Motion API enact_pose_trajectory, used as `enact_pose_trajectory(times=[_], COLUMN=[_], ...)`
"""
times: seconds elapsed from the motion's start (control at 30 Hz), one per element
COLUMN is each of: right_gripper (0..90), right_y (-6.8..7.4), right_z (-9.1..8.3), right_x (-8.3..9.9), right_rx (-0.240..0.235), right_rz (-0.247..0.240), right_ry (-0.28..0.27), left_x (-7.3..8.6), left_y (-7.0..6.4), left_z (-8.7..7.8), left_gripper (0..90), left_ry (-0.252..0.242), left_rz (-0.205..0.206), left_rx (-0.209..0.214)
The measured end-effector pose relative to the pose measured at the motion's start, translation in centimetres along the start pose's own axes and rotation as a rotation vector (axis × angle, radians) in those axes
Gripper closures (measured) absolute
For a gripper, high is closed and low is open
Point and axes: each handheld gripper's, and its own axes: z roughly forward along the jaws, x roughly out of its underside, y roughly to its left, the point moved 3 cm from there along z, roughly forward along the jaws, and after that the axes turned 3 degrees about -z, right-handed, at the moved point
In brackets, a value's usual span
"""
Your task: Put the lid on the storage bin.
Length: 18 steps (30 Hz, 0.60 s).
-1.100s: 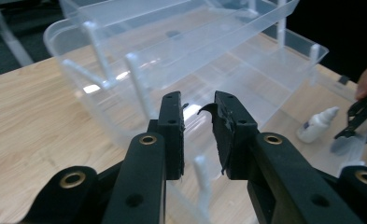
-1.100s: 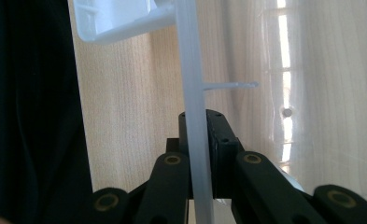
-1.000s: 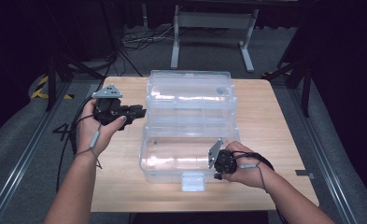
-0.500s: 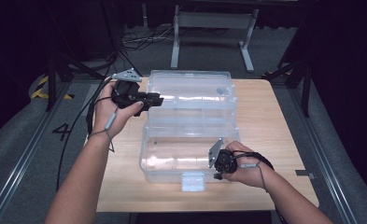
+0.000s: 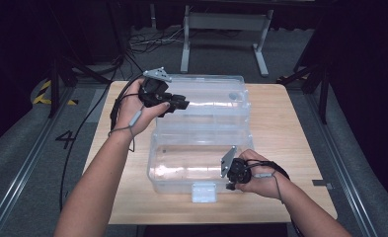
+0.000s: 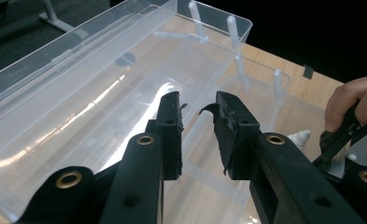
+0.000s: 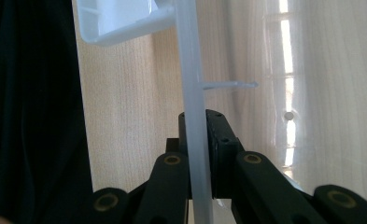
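Lying open on the wooden worktop (image 5: pixel 290 128), the clear plastic storage box (image 5: pixel 191 165) has its base toward the person and its hinged lid (image 5: pixel 209 101) folded back flat on the far side of the base. A white latch (image 5: pixel 204 191) sits at the middle of the box's near wall, and in the left gripper view thin ribs stand along the box's far edge.

At the near right corner of the box, the right gripper (image 5: pixel 229 183) is clenched on the box's near wall: in the right gripper view the translucent wall (image 7: pixel 194 140) runs upright between the two black jaws, which press it from both sides, with the latch's white underside above and the worktop's wood grain behind.

Over the lid's left end, the left gripper (image 5: pixel 179 102) hangs above the box in the person's left hand (image 5: pixel 137 111), its jaws pointing right across the lid. In the left gripper view those jaws stand apart with a clear gap between them and nothing in it, the lid's clear panel beneath them. The person's right hand (image 6: pixel 354 105) shows past the box's far right corner in that view.

Beyond the box, past the worktop's far edge, cables (image 5: pixel 142 42) lie on the floor near a grey metal stand (image 5: pixel 226 22).
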Motion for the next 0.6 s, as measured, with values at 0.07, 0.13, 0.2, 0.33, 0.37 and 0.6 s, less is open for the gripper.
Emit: enact_pose_trajectory(times=[0.07, 0.13, 0.2, 0.33, 0.37, 0.6], right_gripper=[86.5, 86.5, 86.5, 86.5, 86.5, 86.5], right_y=[0.0, 0.1, 0.1, 0.0, 0.1, 0.1], right_z=[0.0, 0.0, 0.0, 0.0, 0.0, 0.0], right_x=[0.0, 0.0, 0.0, 0.1, 0.1, 0.1], right_rx=[-0.002, 0.0, 0.0, -0.001, 0.004, 0.001], right_rz=[-0.001, -0.001, -0.004, -0.005, 0.0, -0.006], right_ry=[0.002, 0.004, 0.001, -0.004, -0.009, -0.011], left_x=[-0.3, -0.6, -0.8, -0.9, -0.9, -0.8], left_y=[0.2, 0.2, 0.2, 0.1, 0.2, 0.6], left_z=[0.4, 0.7, 1.2, 2.0, 2.2, 3.8], left_gripper=[71.1, 71.1, 71.2, 71.1, 71.1, 71.2], left_ry=[0.017, 0.029, 0.044, 0.104, 0.121, 0.173], left_rz=[0.005, 0.011, 0.026, 0.066, 0.08, 0.084], left_rx=[-0.009, -0.001, 0.008, 0.013, 0.007, 0.037])
